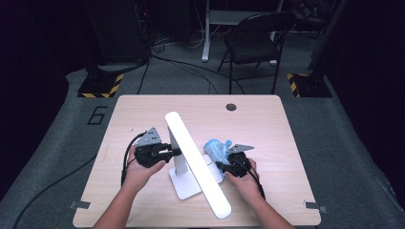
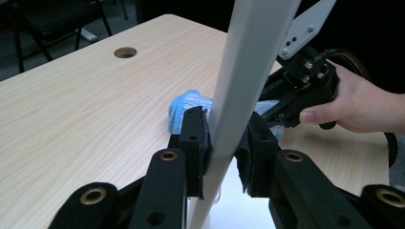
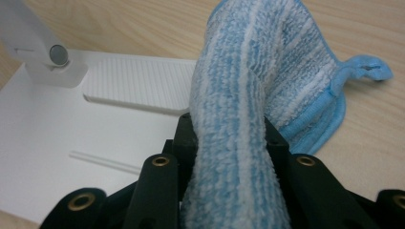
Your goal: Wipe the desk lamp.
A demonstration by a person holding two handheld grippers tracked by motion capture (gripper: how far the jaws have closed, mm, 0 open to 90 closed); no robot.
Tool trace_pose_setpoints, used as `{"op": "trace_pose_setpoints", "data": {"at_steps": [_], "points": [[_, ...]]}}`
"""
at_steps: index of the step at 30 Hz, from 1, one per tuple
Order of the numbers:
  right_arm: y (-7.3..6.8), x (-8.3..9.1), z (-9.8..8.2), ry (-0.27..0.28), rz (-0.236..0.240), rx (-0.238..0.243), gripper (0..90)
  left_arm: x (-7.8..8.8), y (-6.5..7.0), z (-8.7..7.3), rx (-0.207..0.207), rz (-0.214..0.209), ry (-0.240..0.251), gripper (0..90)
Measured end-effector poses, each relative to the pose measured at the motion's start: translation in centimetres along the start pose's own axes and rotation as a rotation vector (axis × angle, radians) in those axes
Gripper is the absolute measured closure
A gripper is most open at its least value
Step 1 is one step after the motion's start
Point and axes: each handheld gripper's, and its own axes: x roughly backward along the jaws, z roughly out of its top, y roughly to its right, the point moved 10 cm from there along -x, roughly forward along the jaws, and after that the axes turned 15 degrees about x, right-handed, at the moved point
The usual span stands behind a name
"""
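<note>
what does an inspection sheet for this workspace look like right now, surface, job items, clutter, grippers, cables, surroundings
surface: light wood table with a round grommet hole.
job's things: white desk lamp standing on its flat base; blue striped cloth beside the base.
clutter: nothing seen.
grippers: left gripper shut on the lamp's upright arm; right gripper shut on the cloth.
cables: black cable looping from the left gripper; more cables on the floor behind the table.
surroundings: grey carpet, black folding chair, hazard-striped stand feet, dark backdrop.
</note>
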Motion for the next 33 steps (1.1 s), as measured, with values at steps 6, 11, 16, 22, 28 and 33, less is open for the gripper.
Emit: {"op": "trace_pose_setpoints", "data": {"at_steps": [6, 11, 16, 22, 28, 33], "points": [[0.6, -1.0, 0.7, 0.011, 0.001, -0.026, 67.6, 0.0, 0.1, 0.0, -0.003, -0.002, 0.001, 74.1], [0.9, -1.8, 1.4, 0.017, -0.010, -0.038, 67.5, 0.0, 0.1, 0.0, -0.005, -0.003, 0.007, 74.2], [1.3, -2.3, 1.8, 0.016, -0.017, -0.047, 67.2, 0.0, 0.1, -0.1, -0.007, 0.000, 0.005, 74.3], [1.1, -2.2, 2.5, 0.016, -0.023, -0.019, 67.3, 0.0, 0.1, 0.0, -0.013, 0.017, 0.010, 74.6], [1.4, -1.4, 2.9, 0.035, -0.038, 0.017, 67.2, 0.1, -0.1, -0.1, -0.009, 0.023, 0.014, 74.5], [1.2, -0.2, 3.4, 0.072, -0.028, 0.010, 66.9, 0.1, 0.0, -0.1, -0.005, 0.023, 0.021, 74.3]]}}
